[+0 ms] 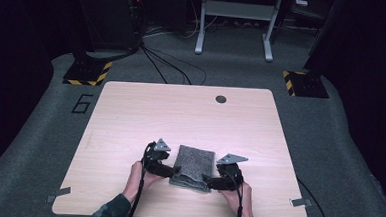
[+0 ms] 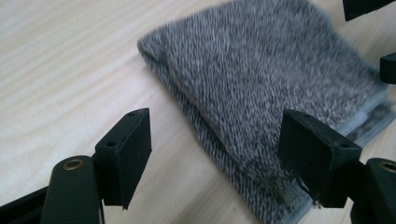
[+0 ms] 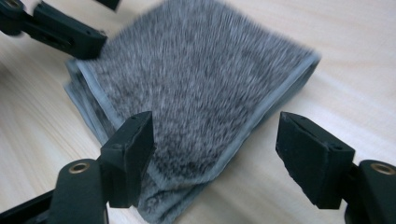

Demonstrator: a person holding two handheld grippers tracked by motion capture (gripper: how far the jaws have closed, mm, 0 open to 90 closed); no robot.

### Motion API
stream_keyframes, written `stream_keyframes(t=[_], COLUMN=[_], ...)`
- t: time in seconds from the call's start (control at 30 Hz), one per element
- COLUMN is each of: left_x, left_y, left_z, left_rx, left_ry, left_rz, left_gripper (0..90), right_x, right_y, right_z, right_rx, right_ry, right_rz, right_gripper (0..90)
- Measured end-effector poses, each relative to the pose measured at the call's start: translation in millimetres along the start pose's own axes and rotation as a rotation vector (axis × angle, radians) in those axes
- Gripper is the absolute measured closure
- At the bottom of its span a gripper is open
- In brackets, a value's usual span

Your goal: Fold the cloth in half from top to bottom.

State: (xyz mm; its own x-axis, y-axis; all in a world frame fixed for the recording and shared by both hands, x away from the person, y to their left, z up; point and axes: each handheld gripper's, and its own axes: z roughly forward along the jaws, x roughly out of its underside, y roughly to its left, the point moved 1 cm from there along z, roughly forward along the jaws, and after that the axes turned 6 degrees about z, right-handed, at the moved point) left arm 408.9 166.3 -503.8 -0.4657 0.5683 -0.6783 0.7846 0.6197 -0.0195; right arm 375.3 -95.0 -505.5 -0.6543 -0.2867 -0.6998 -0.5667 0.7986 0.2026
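A: Two grippers sit at the near end of the table [image 1: 131,110], one on each side of a folded grey towel [image 1: 194,164].

B: Where exactly is the towel?

A: It lies flat on the light wooden top, toward the person's edge and roughly in the middle from left to right. It is folded into a thick rectangle, with several layers showing along the hemmed edge.

B: And the left gripper [image 1: 163,170]?

A: It is at the towel's near left corner, held by the person's left hand [image 1: 138,179]. Its jaws stand apart. In the left gripper view one jaw is over bare wood and the other is over the towel's near edge, with the corner of the towel lying between them. The pads do not press on the cloth.

B: The right gripper [image 1: 212,180]?

A: Much the same on the other side. The right hand [image 1: 241,197] holds it at the towel's near right corner. In the right gripper view the jaws are spread wide, one over the fuzzy top of the towel and the other over bare table past the hem. The corner sits between them, ungripped.

B: Is the towel lifted anywhere?

A: No, it rests on the table. The far end is square and tidy, and the near layers are slightly stepped.

B: Anything else on the table?

A: A small dark round hole [image 1: 221,99] near the far edge.
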Motion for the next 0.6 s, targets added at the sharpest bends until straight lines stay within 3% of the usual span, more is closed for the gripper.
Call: stream_keyframes(t=[0.2,0.27,0.6], left_x=[13.1,16.8,25.6], left_y=[-5.3,-7.6,-17.8], left_z=[2.5,2.6,2.8], left_rx=[-0.051,-0.069,-0.128], left_ry=[0.052,0.047,0.028], left_rz=[0.032,0.033,0.031], left_gripper=[24.9,24.6,23.1], right_x=[11.1,13.4,12.4], right_y=[6.9,6.8,-7.0], right_z=[13.2,14.6,16.2], right_rx=[0.069,0.066,0.072], right_ry=[0.083,0.093,0.076], right_rz=[-0.047,-0.053,-0.078], right_gripper=[19.0,18.5,14.9])
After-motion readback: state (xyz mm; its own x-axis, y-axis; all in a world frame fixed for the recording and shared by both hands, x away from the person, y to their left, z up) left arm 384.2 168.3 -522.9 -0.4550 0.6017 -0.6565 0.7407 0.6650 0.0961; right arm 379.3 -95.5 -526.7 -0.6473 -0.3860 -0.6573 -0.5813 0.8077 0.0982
